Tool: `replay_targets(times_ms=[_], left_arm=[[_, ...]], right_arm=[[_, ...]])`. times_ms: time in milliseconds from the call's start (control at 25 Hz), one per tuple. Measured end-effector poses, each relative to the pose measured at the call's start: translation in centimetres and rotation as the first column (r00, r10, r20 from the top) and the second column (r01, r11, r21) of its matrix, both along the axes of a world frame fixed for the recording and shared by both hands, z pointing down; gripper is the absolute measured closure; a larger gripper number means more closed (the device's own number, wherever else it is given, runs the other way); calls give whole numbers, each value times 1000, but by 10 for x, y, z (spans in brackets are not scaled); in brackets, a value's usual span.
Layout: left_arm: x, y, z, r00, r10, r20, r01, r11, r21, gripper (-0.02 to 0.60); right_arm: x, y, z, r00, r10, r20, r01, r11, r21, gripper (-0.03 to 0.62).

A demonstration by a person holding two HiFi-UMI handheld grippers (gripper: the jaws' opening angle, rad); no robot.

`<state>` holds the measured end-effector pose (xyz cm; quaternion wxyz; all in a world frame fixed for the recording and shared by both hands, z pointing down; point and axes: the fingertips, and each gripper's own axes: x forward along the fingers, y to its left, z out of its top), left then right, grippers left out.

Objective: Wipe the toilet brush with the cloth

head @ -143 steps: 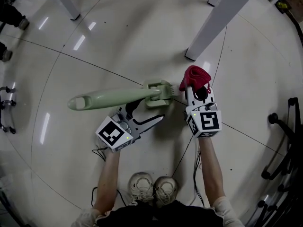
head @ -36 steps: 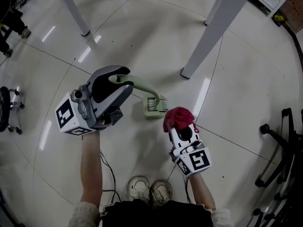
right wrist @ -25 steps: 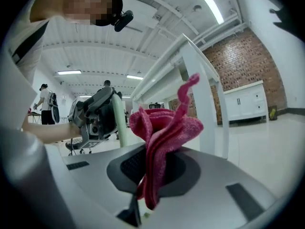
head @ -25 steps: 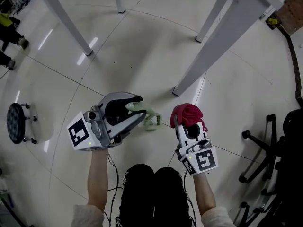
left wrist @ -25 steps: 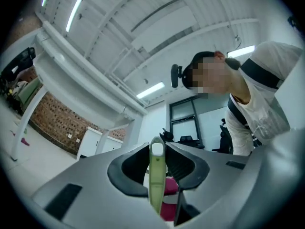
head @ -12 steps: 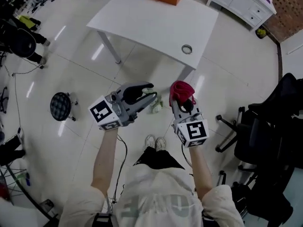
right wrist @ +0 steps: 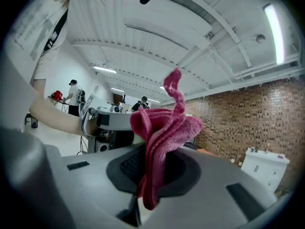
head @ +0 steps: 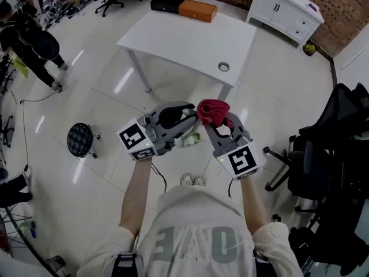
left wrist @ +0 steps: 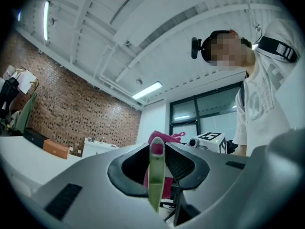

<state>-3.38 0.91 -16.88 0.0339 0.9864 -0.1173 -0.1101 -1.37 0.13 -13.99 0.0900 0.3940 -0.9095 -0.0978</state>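
Observation:
My left gripper (head: 185,113) is shut on the pale green toilet brush (head: 190,137), held up at chest height with the brush head hanging below the jaws. In the left gripper view the green handle (left wrist: 156,175) stands upright between the closed jaws of that gripper (left wrist: 156,152). My right gripper (head: 214,123) is shut on the red cloth (head: 212,109), which bunches above its jaws, close beside the left gripper's tip. The cloth (right wrist: 162,128) fills the right gripper view, pinched in that gripper (right wrist: 152,175); the cloth (left wrist: 164,138) also shows just behind the handle.
Far below on the tiled floor stand a white table (head: 190,36) with an orange box (head: 198,10), a round stool (head: 79,138), a black office chair (head: 340,131) at the right and a white cabinet (head: 285,10). A person (head: 34,42) stands at the far left.
The person has stood up, so both grippers rose well above the floor. The brush came up with the left gripper. The cloth moved left, closer to the left gripper's tip.

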Motion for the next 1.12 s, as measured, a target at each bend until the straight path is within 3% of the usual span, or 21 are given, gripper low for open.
replay_targets(times_ms=[360,600,800,1120], left_arm=[[2,24,-44,999,50,-9,-49,993,108,472],[13,34,-100,993,76,-93,-62,986,152,472],[26,43,-147,989,92,-118,-67,977,204,472],[27,37,-167,990,36,-139,-7,978,207,472]], right_arm=[[5,15,16,967,85,-240,-70,995,71,562],[-1,19,44,975,99,-200,-102,995,-7,562],[-23,26,70,976,68,-207,-81,995,-56,562],[-43,42,98,970,6,-244,-30,995,-92,562]])
